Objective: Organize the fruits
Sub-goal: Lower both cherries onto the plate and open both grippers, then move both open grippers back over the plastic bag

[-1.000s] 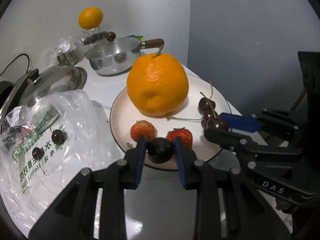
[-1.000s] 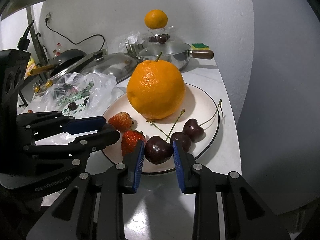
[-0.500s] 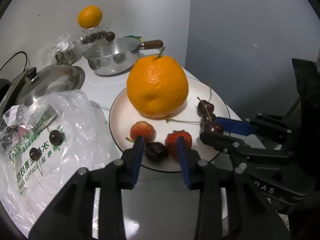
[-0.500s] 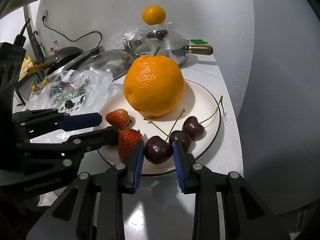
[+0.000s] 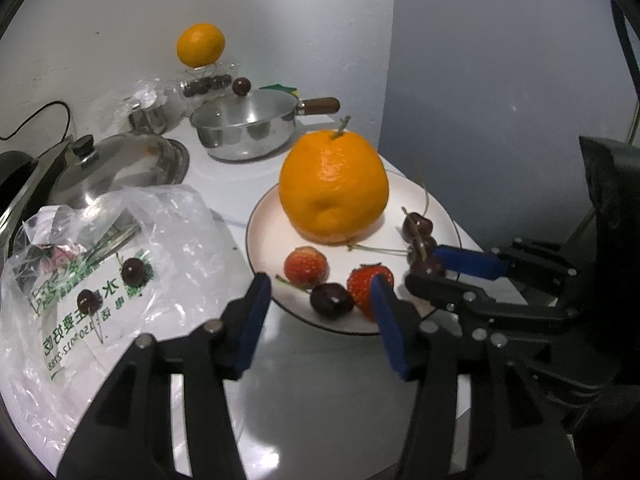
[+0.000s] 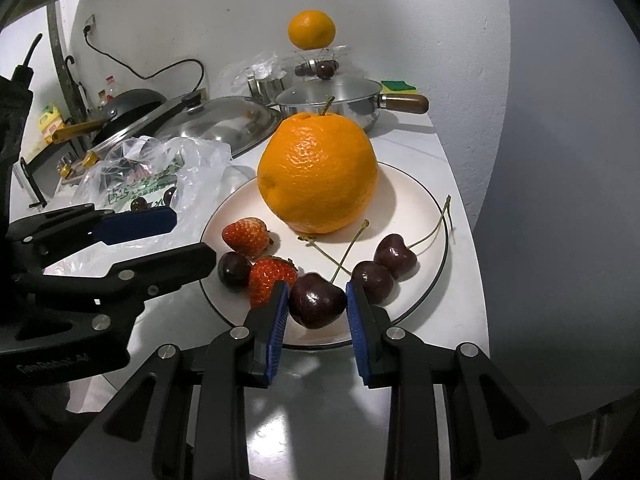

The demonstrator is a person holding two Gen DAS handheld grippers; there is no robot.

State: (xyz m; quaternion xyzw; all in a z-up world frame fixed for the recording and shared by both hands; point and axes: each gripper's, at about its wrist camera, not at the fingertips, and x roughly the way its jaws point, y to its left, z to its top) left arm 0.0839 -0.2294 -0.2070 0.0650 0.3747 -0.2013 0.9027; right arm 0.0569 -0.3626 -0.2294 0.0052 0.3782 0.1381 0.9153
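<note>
Cherry stem points toward orange.

You're looking at a big orange sitting stem-up on the white plate, two strawberries and a stemless cherry lying at its front left, three stemmed dark cherries lying front right, touching.

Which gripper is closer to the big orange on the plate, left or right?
Too close to call. The left gripper, jaws opening, straddles a loose cherry at the plate's near rim; the right gripper, also opening, flanks another cherry there. The big orange sits beyond both.
</note>
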